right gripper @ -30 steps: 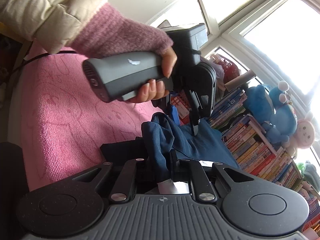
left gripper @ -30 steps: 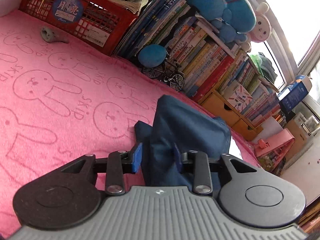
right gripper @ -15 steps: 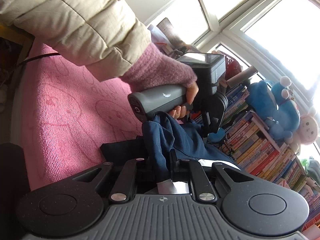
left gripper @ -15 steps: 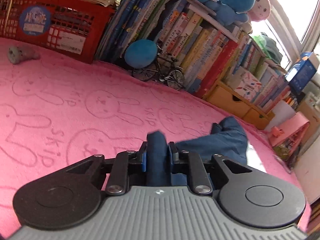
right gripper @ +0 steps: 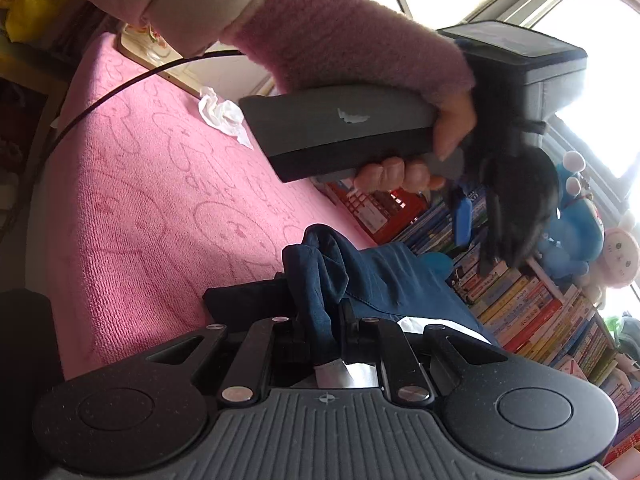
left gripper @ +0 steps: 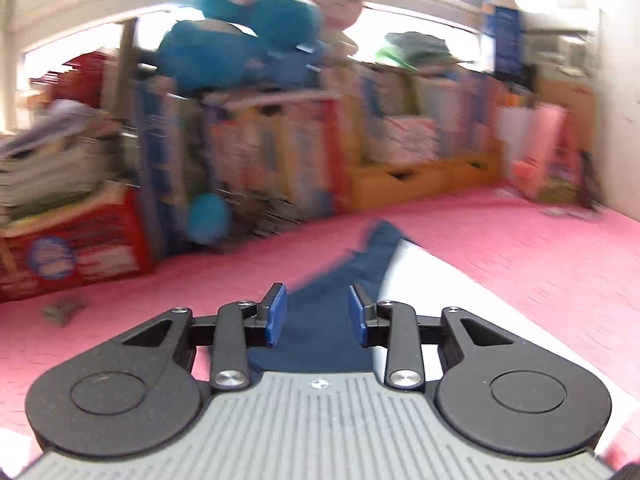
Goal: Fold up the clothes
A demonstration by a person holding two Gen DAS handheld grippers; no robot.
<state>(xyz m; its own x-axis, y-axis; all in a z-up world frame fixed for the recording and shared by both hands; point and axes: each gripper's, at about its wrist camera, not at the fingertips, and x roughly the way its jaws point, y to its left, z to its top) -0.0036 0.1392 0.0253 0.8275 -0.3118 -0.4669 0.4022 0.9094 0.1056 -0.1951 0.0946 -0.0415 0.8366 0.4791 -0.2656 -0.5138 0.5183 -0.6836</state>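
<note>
The fold looks only partly done: on the pink blanket (right gripper: pixel 152 208) the navy garment (right gripper: pixel 376 276) lies bunched, its near edge clenched in the right gripper (right gripper: pixel 326 320), while the left gripper (left gripper: pixel 316 312) hangs released above it.

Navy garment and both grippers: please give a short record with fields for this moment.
garment: navy garment, lying on pink blanket
left gripper: open, blue pads apart, cloth visible between them, lifted above the garment
right gripper: shut on a bunched fold of the garment
left view: motion-blurred
background: bookshelf
</note>
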